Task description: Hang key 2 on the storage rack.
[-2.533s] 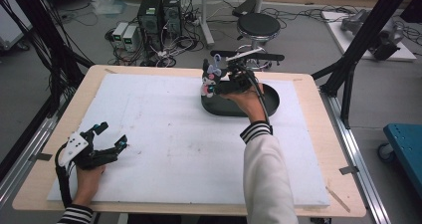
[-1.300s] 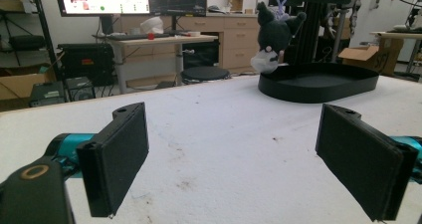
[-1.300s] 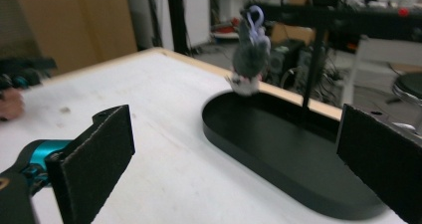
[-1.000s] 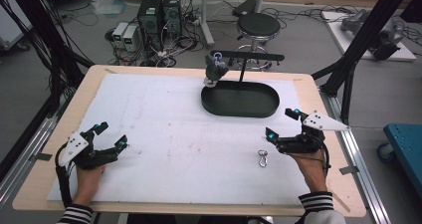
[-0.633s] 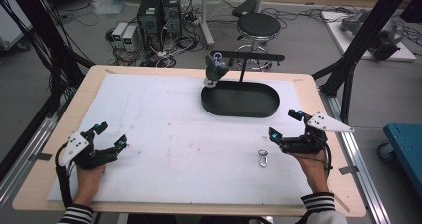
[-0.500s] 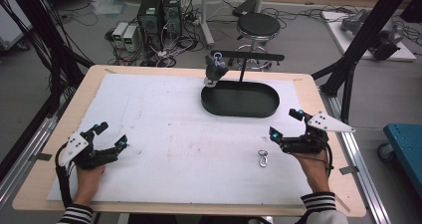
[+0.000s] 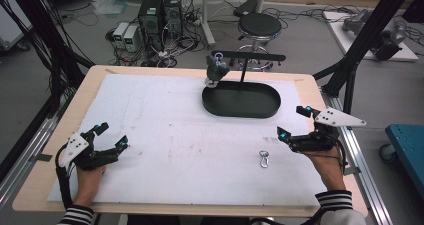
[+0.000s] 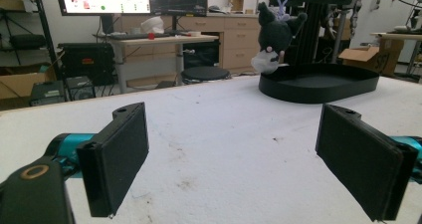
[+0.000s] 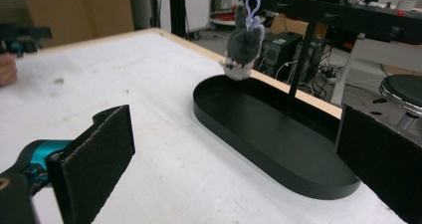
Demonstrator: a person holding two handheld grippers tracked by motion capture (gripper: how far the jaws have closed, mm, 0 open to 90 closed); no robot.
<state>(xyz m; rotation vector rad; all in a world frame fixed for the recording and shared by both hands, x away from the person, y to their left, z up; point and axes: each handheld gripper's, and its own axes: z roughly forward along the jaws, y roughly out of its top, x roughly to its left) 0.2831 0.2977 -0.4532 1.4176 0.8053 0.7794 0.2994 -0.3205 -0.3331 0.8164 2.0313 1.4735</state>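
Right tongs (image 7: 291, 122) are hovering spread beside the carabiner (image 7: 263, 159), near the tray (image 7: 240, 110); next probably descending to pinch it.

Small silver metal clip (image 7: 263, 159) on the white table cover: too small to tell its form. Right gripper view: right-hand black padded jaw cut off by the frame's edge; distant left gripper (image 9: 22, 37) blurred, partly cropped.

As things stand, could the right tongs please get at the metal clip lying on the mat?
Probably yes: the right tongs are open, and the clip lies just beside them on bare mat, nothing between.
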